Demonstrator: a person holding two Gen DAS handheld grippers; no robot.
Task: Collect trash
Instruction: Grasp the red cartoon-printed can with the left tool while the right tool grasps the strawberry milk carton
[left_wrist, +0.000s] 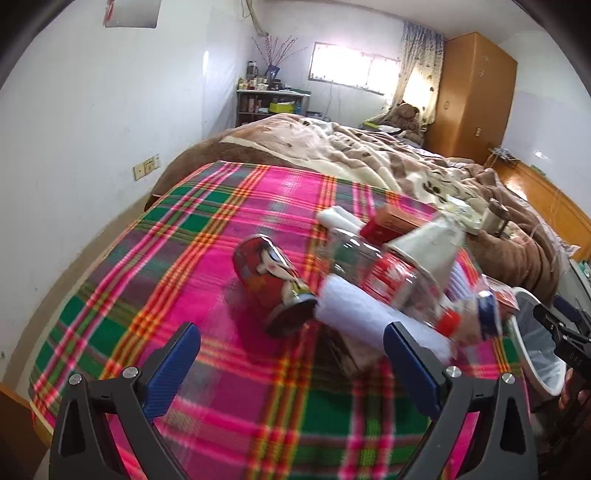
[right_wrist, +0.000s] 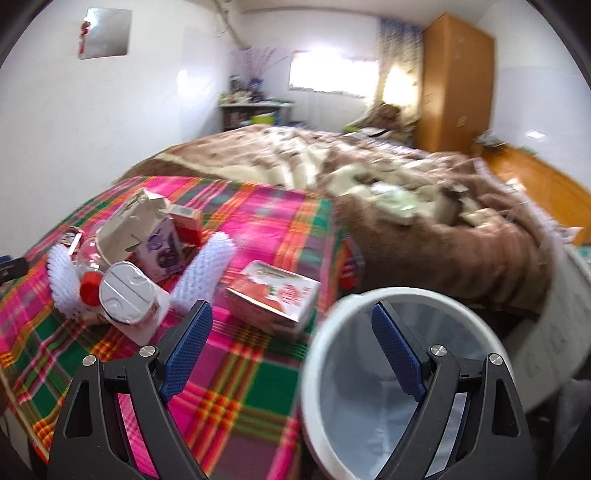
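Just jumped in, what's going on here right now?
A person with a gripper in each hand is clearing trash off a bed with a plaid blanket. Both grippers are open and empty. The left gripper faces a pile: a red can, a plastic bottle, cartons and white foam wraps. The right gripper hangs by the rim of a white bin at the bed's edge. Nothing is picked up.

Bed, plaid blanket: red can, cartons, bottle.
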